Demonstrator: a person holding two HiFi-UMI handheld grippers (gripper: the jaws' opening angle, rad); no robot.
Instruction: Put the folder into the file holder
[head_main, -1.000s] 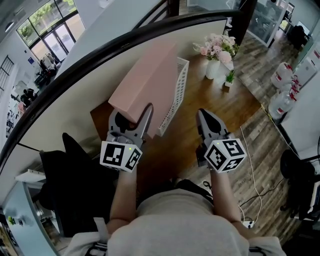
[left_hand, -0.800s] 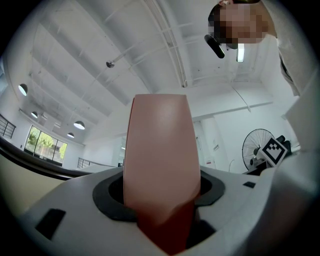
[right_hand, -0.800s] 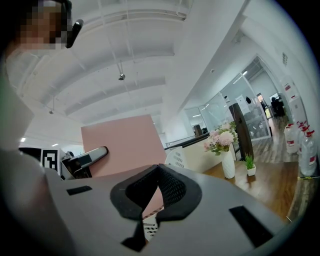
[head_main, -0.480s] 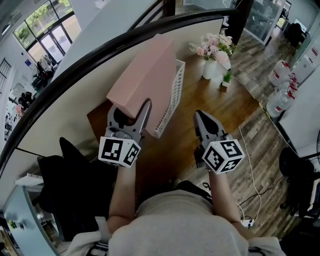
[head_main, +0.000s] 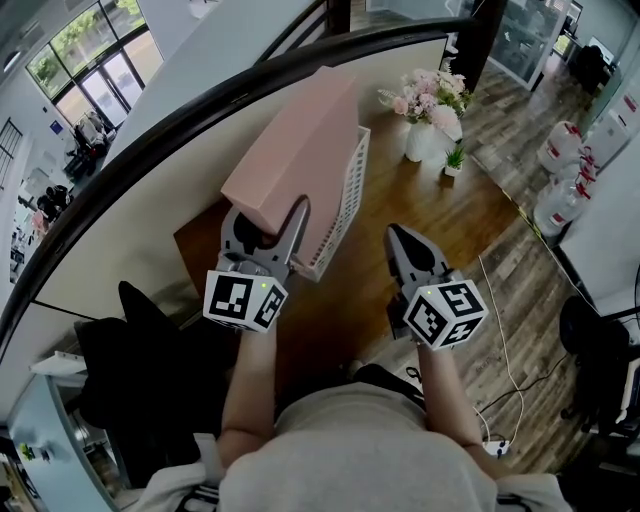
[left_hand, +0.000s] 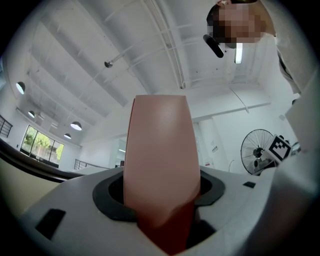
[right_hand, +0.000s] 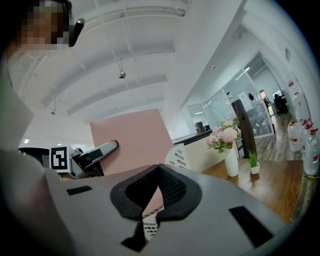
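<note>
Left claw (head_main: 266, 216) clamps the pink folder (head_main: 300, 140) at its near corner, tilted over the white file holder (head_main: 351, 185); right claw (head_main: 398, 234) closed, empty; we judge the folder stiff, light, slick, best gripped at an edge.

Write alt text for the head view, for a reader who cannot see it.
The left gripper clamps the lower edge of a pink folder, tilted by a white perforated file holder on a brown wooden desk. The right gripper hangs shut and empty; a white vase of pink flowers stands at the desk's far end.
</note>
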